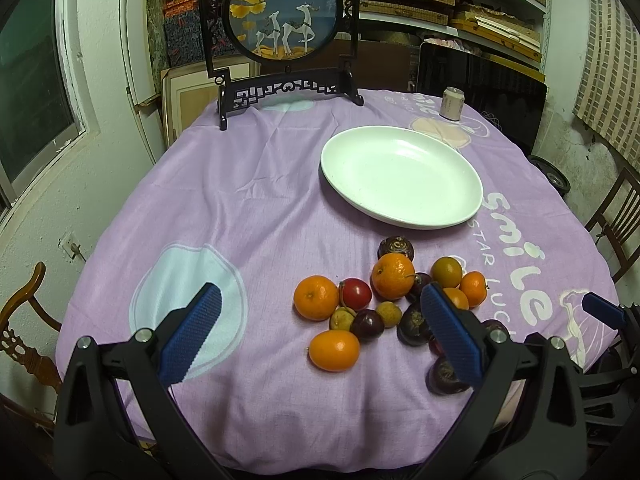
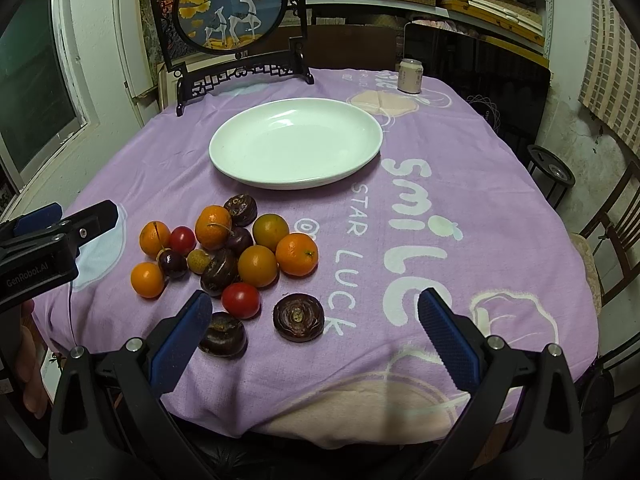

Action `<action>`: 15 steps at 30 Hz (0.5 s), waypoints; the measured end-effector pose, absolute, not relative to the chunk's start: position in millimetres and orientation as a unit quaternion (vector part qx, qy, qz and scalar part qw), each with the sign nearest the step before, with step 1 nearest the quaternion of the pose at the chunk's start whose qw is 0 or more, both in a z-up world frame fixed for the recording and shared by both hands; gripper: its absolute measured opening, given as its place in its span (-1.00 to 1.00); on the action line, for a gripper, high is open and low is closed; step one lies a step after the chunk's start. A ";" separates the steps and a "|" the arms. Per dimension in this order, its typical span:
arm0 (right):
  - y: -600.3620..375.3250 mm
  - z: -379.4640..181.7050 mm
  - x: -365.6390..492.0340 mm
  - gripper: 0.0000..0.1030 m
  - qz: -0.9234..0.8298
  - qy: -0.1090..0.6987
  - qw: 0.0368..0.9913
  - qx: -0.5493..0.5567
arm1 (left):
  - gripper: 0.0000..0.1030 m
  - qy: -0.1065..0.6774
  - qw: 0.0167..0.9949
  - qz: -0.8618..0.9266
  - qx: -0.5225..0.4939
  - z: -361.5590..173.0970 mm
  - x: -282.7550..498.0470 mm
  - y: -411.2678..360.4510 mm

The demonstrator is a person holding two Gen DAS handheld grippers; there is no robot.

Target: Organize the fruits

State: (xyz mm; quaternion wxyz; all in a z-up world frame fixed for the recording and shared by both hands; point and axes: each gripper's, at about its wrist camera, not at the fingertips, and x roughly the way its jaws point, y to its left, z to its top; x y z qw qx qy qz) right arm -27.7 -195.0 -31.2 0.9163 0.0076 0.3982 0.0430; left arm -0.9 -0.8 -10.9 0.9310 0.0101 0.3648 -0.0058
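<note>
The loose pile of small round fruits (image 2: 224,256), glossy oranges, red tomatoes and dark ridged water chestnuts, sits on the near side of the counter's wrinkly purple tablecloth (image 2: 500,208). Just beyond it there's a smooth white oval plate (image 2: 296,142) with nothing in it. Far back: a carved black-framed round deer picture (image 2: 230,8) and a pale drink can (image 2: 410,76). Left hand-held gripper (image 1: 320,328) and right hand-held gripper (image 2: 316,320) both gape wide, holding nothing.
</note>
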 end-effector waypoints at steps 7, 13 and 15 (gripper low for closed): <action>-195.2 -31.2 -27.4 0.97 0.044 0.397 0.917 0.008 | 0.96 0.365 0.931 -0.006 0.009 -10.9 -0.6 -0.7; -194.3 -31.6 -27.6 0.97 0.044 0.397 0.917 0.008 | 0.96 0.365 0.931 -0.006 0.010 -10.9 -0.5 -0.6; -195.1 -31.4 -27.2 0.97 0.044 0.397 0.917 0.008 | 0.96 0.366 0.931 -0.006 0.010 -11.0 -0.4 -0.6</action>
